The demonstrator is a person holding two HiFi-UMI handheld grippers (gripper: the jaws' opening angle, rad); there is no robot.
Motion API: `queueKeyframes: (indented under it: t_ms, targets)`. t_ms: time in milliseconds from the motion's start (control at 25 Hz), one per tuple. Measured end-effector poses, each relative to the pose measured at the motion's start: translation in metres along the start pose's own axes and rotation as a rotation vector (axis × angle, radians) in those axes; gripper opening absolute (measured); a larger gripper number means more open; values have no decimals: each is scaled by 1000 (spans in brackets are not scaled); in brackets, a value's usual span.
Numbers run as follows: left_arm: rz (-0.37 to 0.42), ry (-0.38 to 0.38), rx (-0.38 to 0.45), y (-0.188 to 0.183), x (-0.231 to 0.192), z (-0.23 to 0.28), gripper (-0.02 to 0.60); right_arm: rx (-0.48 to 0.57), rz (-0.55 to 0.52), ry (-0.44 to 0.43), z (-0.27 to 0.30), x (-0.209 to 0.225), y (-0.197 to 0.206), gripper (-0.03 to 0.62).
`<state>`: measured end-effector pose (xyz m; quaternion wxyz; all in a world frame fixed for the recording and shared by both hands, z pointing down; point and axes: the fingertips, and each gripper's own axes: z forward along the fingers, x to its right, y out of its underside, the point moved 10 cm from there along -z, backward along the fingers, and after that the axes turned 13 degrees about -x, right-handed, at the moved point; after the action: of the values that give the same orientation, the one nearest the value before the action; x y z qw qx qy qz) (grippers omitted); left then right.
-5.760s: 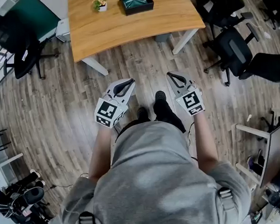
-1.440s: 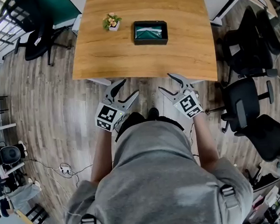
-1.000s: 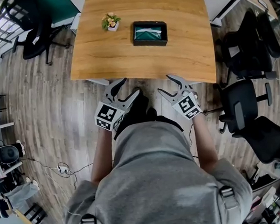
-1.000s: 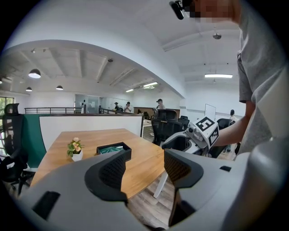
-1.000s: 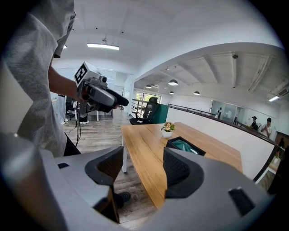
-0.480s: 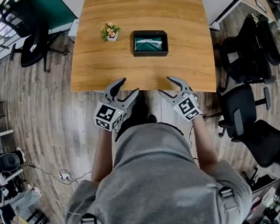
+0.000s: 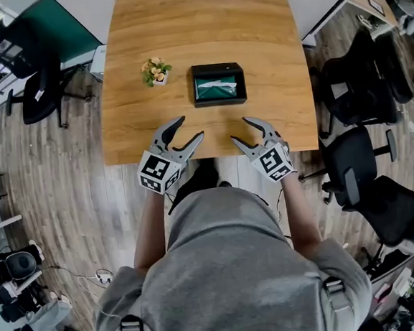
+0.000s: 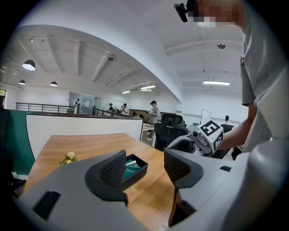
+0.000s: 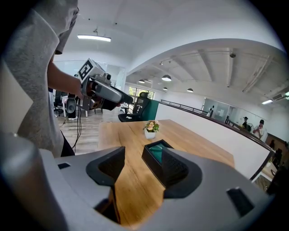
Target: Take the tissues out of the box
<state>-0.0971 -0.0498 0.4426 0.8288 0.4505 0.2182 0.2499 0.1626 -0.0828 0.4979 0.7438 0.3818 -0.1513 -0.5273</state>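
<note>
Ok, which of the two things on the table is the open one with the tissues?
The black box, right of the small potted flower: its top is open, showing green and white inside.

I see a black rectangular tissue box (image 7: 194, 87) midway on the light wooden table (image 7: 202, 32), with a small potted flower (image 7: 155, 71) just left of it. At the near edge my left gripper (image 7: 191, 126) hovers, jaws apart; the right gripper (image 7: 240, 129) is closing its jaws on nothing.
</note>
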Motion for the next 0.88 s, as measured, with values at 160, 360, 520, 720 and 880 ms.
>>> queueKeyframes:
  t_ms: [160, 360, 520, 720, 880]
  targets:
    - [15, 17, -4, -14, -28, 15, 279, -14, 3, 8, 19, 20, -11, 259]
    - [37, 53, -13, -20, -56, 25, 279, -47, -4, 32, 43, 34, -23, 259]
    - [43, 69, -26, -19, -74, 31, 279, -58, -17, 42, 60, 45, -29, 258]
    - [48, 72, -55, -20, -88, 37, 279, -104, -49, 34, 72, 63, -26, 256]
    - [40, 50, -65, -21, -94, 46, 279, -104, -61, 25, 83, 81, -22, 255]
